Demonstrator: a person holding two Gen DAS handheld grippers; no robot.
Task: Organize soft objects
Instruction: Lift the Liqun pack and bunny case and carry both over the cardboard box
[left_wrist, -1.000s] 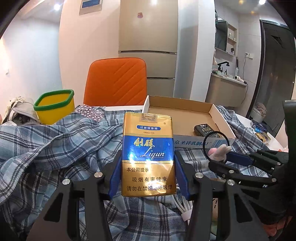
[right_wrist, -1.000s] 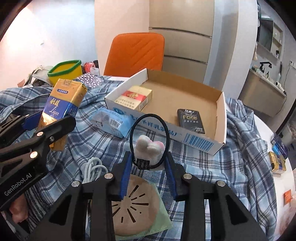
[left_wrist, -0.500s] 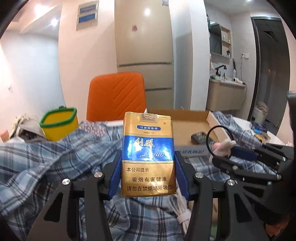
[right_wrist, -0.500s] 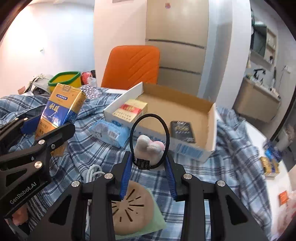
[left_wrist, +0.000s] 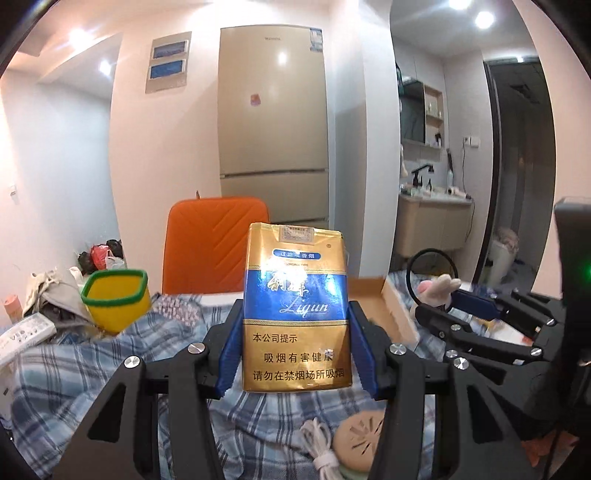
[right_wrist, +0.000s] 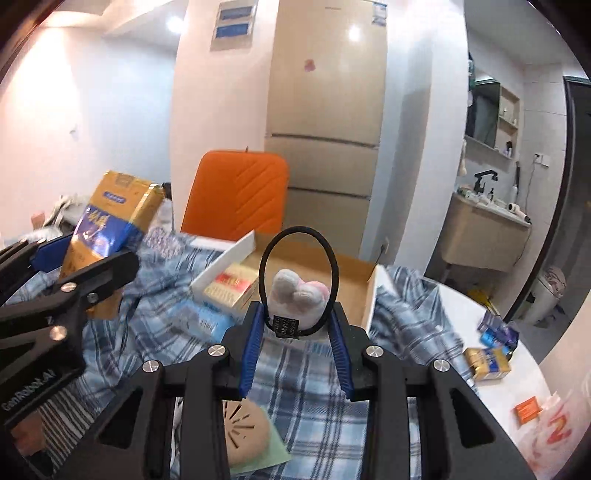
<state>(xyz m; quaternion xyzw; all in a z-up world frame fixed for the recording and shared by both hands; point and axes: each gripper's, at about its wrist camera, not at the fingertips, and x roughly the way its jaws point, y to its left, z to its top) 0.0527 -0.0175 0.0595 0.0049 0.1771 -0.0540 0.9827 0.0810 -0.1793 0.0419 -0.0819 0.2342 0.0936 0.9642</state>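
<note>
My left gripper (left_wrist: 295, 325) is shut on a gold and blue soft cigarette pack (left_wrist: 295, 310), held upright above the plaid cloth; the same cigarette pack (right_wrist: 107, 229) shows at the left of the right wrist view. My right gripper (right_wrist: 297, 321) is shut on a black hair tie with a white and pink plush charm (right_wrist: 297, 295), its loop standing up; this hair tie (left_wrist: 436, 280) appears at the right of the left wrist view. Beyond both lies an open cardboard box (right_wrist: 369, 291) holding a red and gold pack (right_wrist: 229, 286).
A blue plaid cloth (right_wrist: 295, 373) covers the table. On it lie a round tan disc on a green card (right_wrist: 243, 432), a white cable (left_wrist: 321, 446) and a pale blue tissue pack (right_wrist: 199, 317). A yellow bin (left_wrist: 114, 299) and an orange chair (left_wrist: 218, 247) stand behind; small packs (right_wrist: 487, 362) sit right.
Both grippers have risen with their loads and tilted up, so the table sinks in view and more of the fridge and walls shows. Both grips are unchanged.
</note>
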